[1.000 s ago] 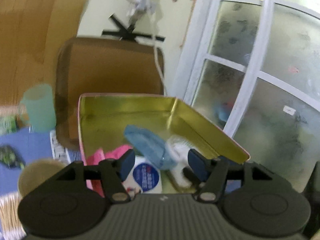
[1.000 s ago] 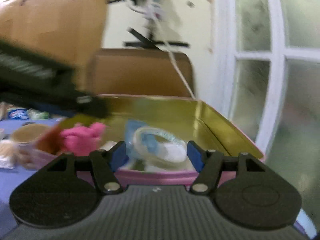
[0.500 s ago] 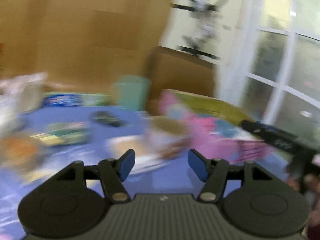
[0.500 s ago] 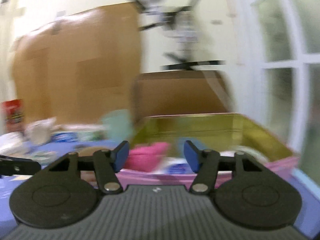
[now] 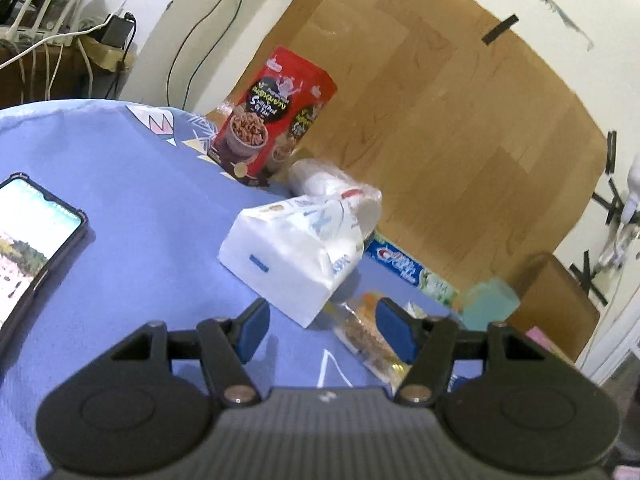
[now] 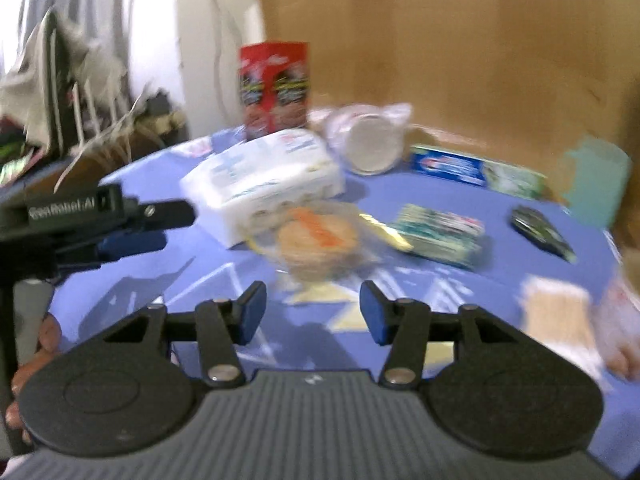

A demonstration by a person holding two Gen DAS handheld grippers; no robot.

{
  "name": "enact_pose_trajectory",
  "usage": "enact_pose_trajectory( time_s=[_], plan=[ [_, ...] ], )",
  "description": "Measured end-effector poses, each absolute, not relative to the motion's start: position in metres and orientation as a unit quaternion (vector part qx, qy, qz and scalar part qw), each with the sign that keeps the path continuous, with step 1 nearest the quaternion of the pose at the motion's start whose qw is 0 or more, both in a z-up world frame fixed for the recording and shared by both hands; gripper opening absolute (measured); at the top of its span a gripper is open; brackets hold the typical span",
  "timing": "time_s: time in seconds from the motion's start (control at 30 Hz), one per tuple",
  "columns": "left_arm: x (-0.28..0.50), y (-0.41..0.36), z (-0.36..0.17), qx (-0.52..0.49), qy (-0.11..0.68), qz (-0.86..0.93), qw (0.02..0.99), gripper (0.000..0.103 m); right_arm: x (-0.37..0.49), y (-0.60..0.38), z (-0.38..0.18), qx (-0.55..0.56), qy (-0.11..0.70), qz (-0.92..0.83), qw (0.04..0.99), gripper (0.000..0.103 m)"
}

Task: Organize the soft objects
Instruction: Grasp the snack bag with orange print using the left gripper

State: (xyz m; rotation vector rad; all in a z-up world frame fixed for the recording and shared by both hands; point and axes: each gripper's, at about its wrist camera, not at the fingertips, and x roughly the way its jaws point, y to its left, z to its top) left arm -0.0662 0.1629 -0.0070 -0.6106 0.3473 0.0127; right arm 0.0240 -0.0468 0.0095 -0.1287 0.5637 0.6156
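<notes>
Left gripper [image 5: 320, 330] spread and empty, aimed at the white tissue pack [image 5: 292, 256] just beyond its fingertips. Right gripper [image 6: 311, 312] also holding nothing, jaws just narrowed but parted, above the blue tablecloth [image 6: 400, 280] near a clear bag of biscuits [image 6: 320, 238]. Looks like the reach for the next soft item — probably the tissue pack. Calls for closing in squarely and pinching gently across its width. Pack lies flat mid-table, plump, crinkled wrapper (likely to squash) — touching a plastic-wrapped roll [image 5: 332, 184] behind.
</notes>
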Motion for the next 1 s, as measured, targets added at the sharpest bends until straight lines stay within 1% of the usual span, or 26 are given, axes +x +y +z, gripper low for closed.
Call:
enact_pose_trajectory(
  time_s=[0.07,0.13,0.17,0.2,0.23,0.3,0.37,0.5,0.6,0.7,0.87,0.9,0.93,0.97,1.0],
  plan=[
    [-0.068,0.164,-0.008,-0.297,0.168,0.0,0.94,0.06,0.027,-0.033,0.011,-0.073,0.273,0.291,0.914,0.053],
    [-0.063,0.162,-0.006,-0.296,0.169,-0.003,0.94,0.06,0.033,-0.024,0.01,-0.08,0.278,0.282,0.915,0.04],
    [-0.061,0.161,-0.007,-0.296,0.17,-0.005,0.94,0.06,0.034,-0.021,0.009,-0.088,0.283,0.273,0.915,0.026],
    [-0.06,0.161,-0.006,-0.297,0.171,-0.007,0.939,0.06,0.037,-0.02,0.007,-0.092,0.291,0.266,0.914,0.017],
    [-0.062,0.161,-0.007,-0.297,0.172,-0.009,0.939,0.06,0.04,-0.021,0.005,-0.09,0.298,0.263,0.913,0.016],
    [-0.06,0.162,-0.009,-0.3,0.173,-0.011,0.938,0.06,0.04,-0.025,0.002,-0.088,0.298,0.262,0.914,0.007],
    [-0.061,0.162,-0.008,-0.3,0.173,-0.011,0.938,0.06,0.036,-0.033,0.004,-0.078,0.299,0.264,0.914,0.005],
    [-0.059,0.16,-0.008,-0.292,0.177,-0.017,0.94,0.06,0.017,-0.054,0.003,-0.077,0.299,0.274,0.911,0.005],
    [-0.057,0.155,-0.007,-0.283,0.196,-0.035,0.938,0.06,-0.007,-0.083,0.004,-0.073,0.303,0.274,0.91,0.005],
    [-0.058,0.141,-0.005,-0.267,0.212,-0.085,0.936,0.071,-0.034,-0.12,0.005,-0.067,0.309,0.273,0.908,0.005],
    [-0.058,0.088,0.002,-0.218,0.249,-0.192,0.924,0.071,-0.071,-0.18,0.003,-0.052,0.319,0.261,0.91,0.006],
    [-0.056,0.076,0.003,-0.208,0.261,-0.21,0.919,0.071,-0.075,-0.186,0.004,-0.049,0.318,0.261,0.91,0.01],
    [-0.053,0.066,0.004,-0.202,0.276,-0.225,0.912,0.071,-0.078,-0.189,0.004,-0.047,0.317,0.261,0.911,0.011],
    [-0.049,0.056,0.003,-0.199,0.293,-0.236,0.905,0.071,-0.079,-0.19,0.005,-0.047,0.313,0.262,0.912,0.018],
    [-0.048,0.047,0.001,-0.198,0.309,-0.247,0.897,0.071,-0.079,-0.189,0.004,-0.047,0.311,0.268,0.911,0.041]
  ],
)
